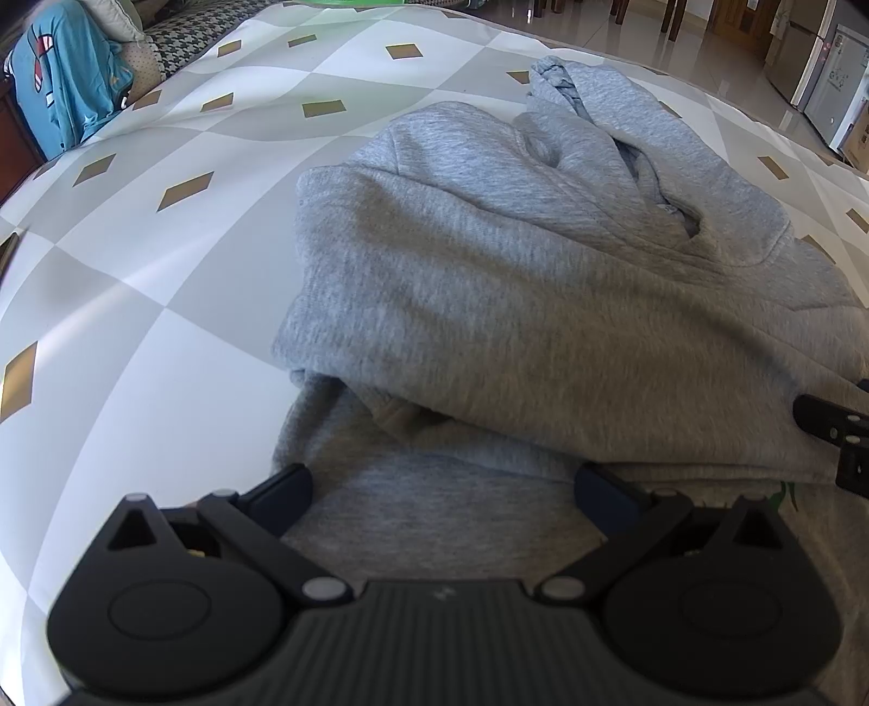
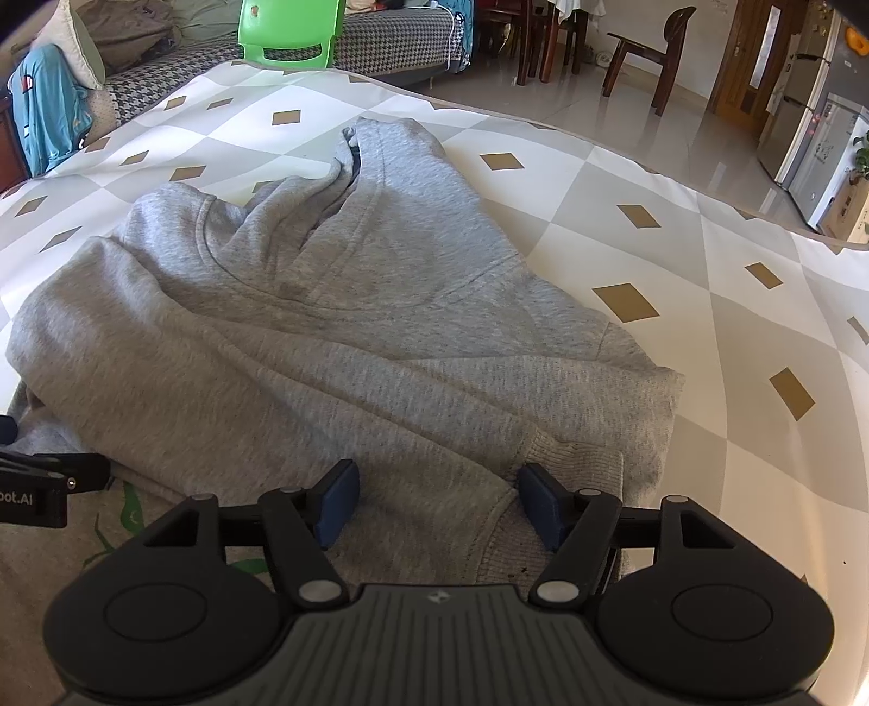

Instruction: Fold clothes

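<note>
A grey hoodie (image 1: 516, 304) lies partly folded on a checked cloth (image 1: 136, 244), its hood (image 1: 608, 125) at the far end. My left gripper (image 1: 445, 489) is open wide just above the hoodie's near edge, with nothing pinched. In the right wrist view the hoodie (image 2: 326, 326) has a sleeve folded across it, ending in a ribbed cuff (image 2: 575, 461). My right gripper (image 2: 440, 505) stands open over that sleeve end, its blue pads (image 2: 339, 505) apart from the cloth. A green print (image 2: 130, 516) shows on the layer beneath. Each gripper's tip shows at the edge of the other's view.
A blue garment (image 2: 49, 108) hangs at the far left by a houndstooth sofa (image 2: 391, 43). Beyond the cloth's far edge stand a green plastic chair (image 2: 288, 32), a wooden chair (image 2: 646, 54) and a fridge (image 2: 814, 108) on a tiled floor.
</note>
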`<state>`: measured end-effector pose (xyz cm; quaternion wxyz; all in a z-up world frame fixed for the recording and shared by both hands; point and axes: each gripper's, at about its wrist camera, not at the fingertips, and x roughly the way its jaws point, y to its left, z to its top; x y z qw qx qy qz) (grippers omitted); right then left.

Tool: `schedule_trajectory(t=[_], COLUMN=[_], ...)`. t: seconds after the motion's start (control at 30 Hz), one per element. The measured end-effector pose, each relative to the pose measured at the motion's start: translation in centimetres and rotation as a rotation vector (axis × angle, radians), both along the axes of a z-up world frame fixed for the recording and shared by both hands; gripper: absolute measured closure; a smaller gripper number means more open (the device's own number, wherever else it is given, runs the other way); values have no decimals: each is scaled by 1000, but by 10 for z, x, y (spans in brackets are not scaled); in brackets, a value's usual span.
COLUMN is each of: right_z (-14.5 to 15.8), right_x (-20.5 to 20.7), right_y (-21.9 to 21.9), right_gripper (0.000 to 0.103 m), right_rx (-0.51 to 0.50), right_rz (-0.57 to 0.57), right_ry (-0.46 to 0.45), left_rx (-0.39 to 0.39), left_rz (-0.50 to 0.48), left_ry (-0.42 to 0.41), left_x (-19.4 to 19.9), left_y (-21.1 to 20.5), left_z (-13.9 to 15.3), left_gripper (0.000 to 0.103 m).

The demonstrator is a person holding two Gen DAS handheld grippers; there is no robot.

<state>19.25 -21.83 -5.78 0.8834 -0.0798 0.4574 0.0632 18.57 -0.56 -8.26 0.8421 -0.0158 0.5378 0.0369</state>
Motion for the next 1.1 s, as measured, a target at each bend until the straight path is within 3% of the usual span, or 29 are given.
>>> schedule_trajectory(t=[0.63,1.1], right_z=[3,27], right_x=[6,25], right_y=[1,-20], right_gripper=[35,35], right_rx=[2,233], right_rz=[8,-25], right_ry=[37,31], left_rx=[0,5], left_rz=[5,25], left_ry=[7,33], left_x=[2,-1], left_y=[-1,-6], left_z=[-1,8], left_gripper=[0,0])
